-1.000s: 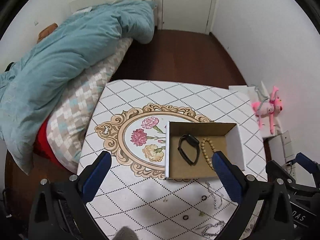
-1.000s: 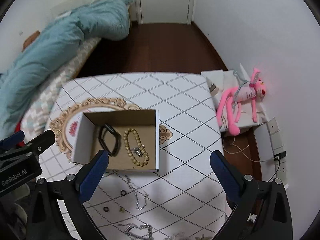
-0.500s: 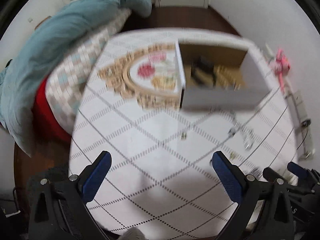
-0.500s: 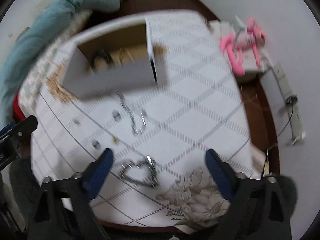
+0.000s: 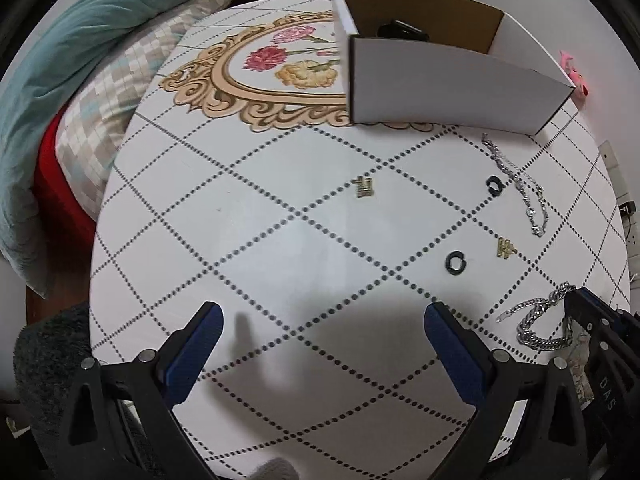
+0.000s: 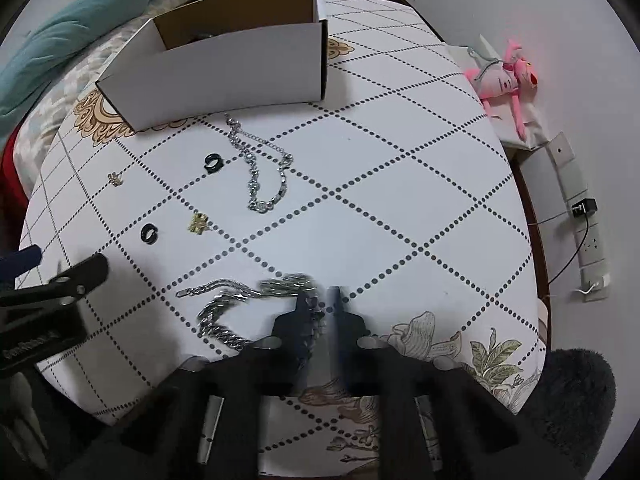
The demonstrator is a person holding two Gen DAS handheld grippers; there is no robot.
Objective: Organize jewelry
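A white cardboard box (image 5: 448, 80) (image 6: 224, 68) stands at the far side of the table, with a black watch (image 5: 402, 30) inside. Loose jewelry lies in front of it: a thin silver chain (image 6: 260, 172) (image 5: 516, 180), two black rings (image 6: 213, 162) (image 6: 149, 233), two small gold pieces (image 6: 199, 223) (image 5: 365, 188), and a thick silver chain (image 6: 236, 304) (image 5: 540, 320) near the front edge. My right gripper (image 6: 320, 300) is closed on the thick silver chain's right end. My left gripper (image 5: 320, 324) is open and empty above bare table.
The table (image 5: 240, 220) has a white dotted-diamond cloth with a floral frame print. A bed with a teal duvet (image 5: 80, 40) is on the left. A pink plush toy (image 6: 500, 76) and a power strip (image 6: 588, 240) lie to the right by the wall.
Both grippers dropped low and pulled back toward the table's front edge. My right gripper went from wide open to closed on the thick silver chain. The left stayed open.
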